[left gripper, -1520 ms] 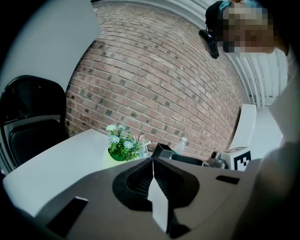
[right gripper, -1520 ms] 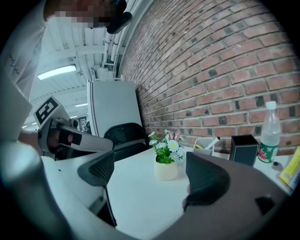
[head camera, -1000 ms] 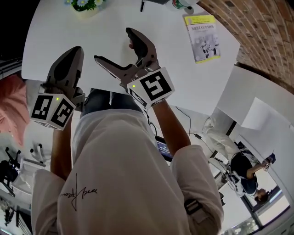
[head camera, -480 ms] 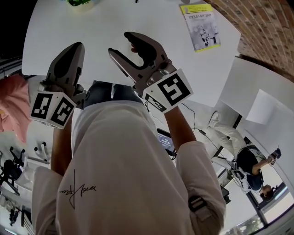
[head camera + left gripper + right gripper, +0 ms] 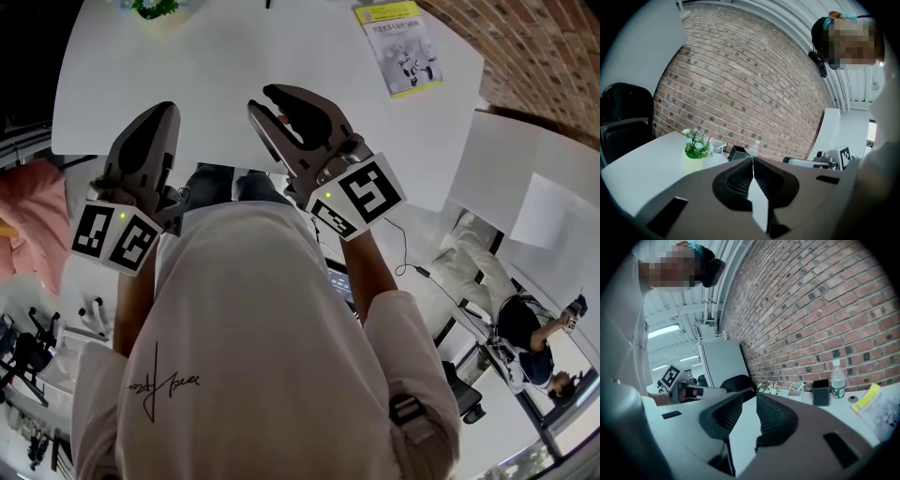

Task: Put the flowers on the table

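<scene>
The flowers (image 5: 150,7), small white and blue blooms in a pale green pot, stand at the far left of the white table (image 5: 234,56). They also show in the left gripper view (image 5: 697,146) and the right gripper view (image 5: 768,387), upright and well ahead of both grippers. My left gripper (image 5: 157,114) hovers at the table's near edge with its jaws shut and nothing held (image 5: 752,160). My right gripper (image 5: 269,101) hovers beside it, its jaws closing with a narrow gap left and nothing between them (image 5: 749,398).
A yellow and white booklet (image 5: 394,47) lies at the table's far right. A water bottle (image 5: 837,379), a black box (image 5: 820,393) and a small pen tray (image 5: 797,389) stand by the brick wall. A black chair (image 5: 623,122) is at the left.
The right gripper's jaws have gone from wide open to nearly together. Both grippers have drawn back toward the table's near edge, and the flowers now sit at the frame's top.
</scene>
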`<state>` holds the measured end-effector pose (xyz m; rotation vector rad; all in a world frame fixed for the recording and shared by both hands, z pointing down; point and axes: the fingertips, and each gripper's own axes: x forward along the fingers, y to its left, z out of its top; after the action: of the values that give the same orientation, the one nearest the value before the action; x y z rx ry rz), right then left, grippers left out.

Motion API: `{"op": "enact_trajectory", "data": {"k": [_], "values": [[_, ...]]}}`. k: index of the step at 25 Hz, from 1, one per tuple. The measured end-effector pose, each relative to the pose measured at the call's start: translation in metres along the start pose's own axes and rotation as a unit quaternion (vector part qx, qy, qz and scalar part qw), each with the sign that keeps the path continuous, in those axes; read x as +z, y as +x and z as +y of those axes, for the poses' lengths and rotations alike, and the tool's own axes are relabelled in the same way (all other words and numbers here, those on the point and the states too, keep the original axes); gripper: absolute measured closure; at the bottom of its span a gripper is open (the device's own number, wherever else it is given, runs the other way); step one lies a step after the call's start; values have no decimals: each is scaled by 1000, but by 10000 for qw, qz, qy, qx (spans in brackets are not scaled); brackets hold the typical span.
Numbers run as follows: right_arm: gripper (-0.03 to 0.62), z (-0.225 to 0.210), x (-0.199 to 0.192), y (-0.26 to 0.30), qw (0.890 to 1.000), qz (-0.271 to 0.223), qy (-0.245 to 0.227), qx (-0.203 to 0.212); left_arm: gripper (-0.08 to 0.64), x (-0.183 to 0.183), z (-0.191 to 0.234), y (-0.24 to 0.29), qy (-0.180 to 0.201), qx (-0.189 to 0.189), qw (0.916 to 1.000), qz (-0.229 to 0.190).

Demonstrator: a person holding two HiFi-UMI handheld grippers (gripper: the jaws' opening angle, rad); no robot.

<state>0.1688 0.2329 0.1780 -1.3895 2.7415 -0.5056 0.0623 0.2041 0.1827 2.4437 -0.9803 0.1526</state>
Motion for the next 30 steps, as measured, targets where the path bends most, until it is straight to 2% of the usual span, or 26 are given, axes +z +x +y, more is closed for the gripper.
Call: {"op": "enact_trajectory", "data": {"k": [4,11,14,22,30], "values": [[508,6,3,-21,10000,-53,-12,21,552,1,-13,-10,61,38,10000,-58],[539,17,6,-50,9984,46,-542,160,552,-1,-41,-22,208,50,9997,-125],[566,19,7,-63,9986,-54,-475,222,552,-5,-53,-25,225,54,9996,-136],[568,17,0,-95,9979,-57,-628,168,552,-26,-77,-30,184,71,9997,-123],[568,30,-19,-116,9975,45,-633,301,552,-46,-94,-38,364,36,9993,-115]]}}
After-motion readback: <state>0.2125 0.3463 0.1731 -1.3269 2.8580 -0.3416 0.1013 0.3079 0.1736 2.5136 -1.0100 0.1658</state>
